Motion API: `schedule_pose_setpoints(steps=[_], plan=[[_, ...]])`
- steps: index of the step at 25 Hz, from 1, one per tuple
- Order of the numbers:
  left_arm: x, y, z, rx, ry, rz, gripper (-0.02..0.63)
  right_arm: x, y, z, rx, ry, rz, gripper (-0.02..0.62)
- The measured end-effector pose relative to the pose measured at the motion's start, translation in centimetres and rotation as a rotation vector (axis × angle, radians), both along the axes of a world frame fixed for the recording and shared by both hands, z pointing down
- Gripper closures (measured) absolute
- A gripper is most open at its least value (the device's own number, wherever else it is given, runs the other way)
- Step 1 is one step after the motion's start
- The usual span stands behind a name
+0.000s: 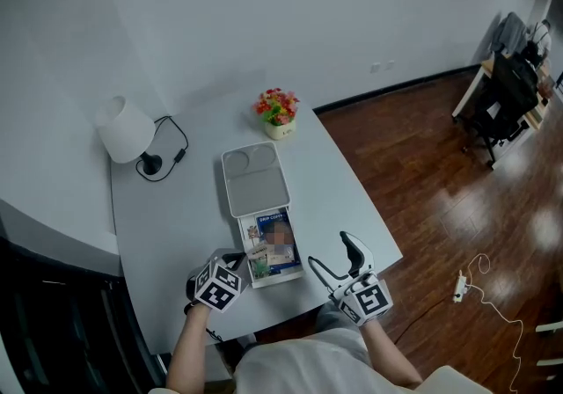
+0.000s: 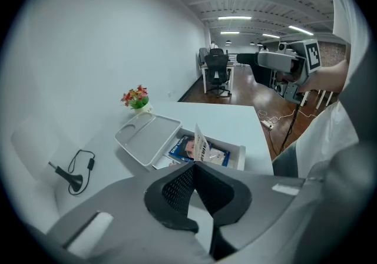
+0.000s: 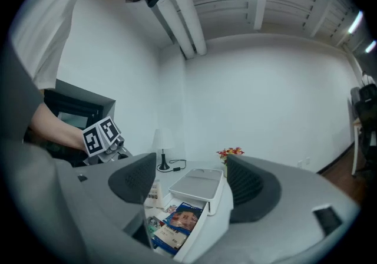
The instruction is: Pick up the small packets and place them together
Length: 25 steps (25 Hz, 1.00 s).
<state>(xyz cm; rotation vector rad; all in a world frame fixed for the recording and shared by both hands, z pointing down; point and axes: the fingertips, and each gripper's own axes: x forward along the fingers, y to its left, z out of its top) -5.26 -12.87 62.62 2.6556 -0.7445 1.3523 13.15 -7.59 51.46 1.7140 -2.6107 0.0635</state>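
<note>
White desk (image 1: 343, 181), box (image 2: 241, 155) partly behind fingers (image 2: 177, 189)

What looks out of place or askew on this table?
Nothing spilled or damaged. The lid lies off, leaning against the box, and the left gripper pinches one packet upright near it.

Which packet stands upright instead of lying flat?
The thin white printed packet, pinched upright in the shut left tool; the other packets lie flat inside the white box.
</note>
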Motion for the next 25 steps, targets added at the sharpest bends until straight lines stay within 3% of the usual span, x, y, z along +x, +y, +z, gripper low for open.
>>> schedule_pose_setpoints(steps=[7, 10, 13, 25], plan=[[0.1, -5.8, -1.9, 0.056, -0.043, -0.008, 0.600, -2.0, -1.4, -0.9, 0.027, -0.003, -0.056, 0.223], [0.3, -8.8, -2.4, 0.065, -0.069, -0.003, 0.600, -2.6, -2.0, -1.3, 0.018, -0.066, -0.073, 0.222], [0.8, -11.0, -2.2, 0.036, -0.092, 0.018, 0.598, -3.6, -2.6, -2.1, 0.018, -0.114, -0.093, 0.223], [0.6, -18.7, 3.1, -0.103, -0.279, 0.136, 0.598, -4.2, -5.8, -2.0, -0.003, -0.106, -0.100, 0.224]])
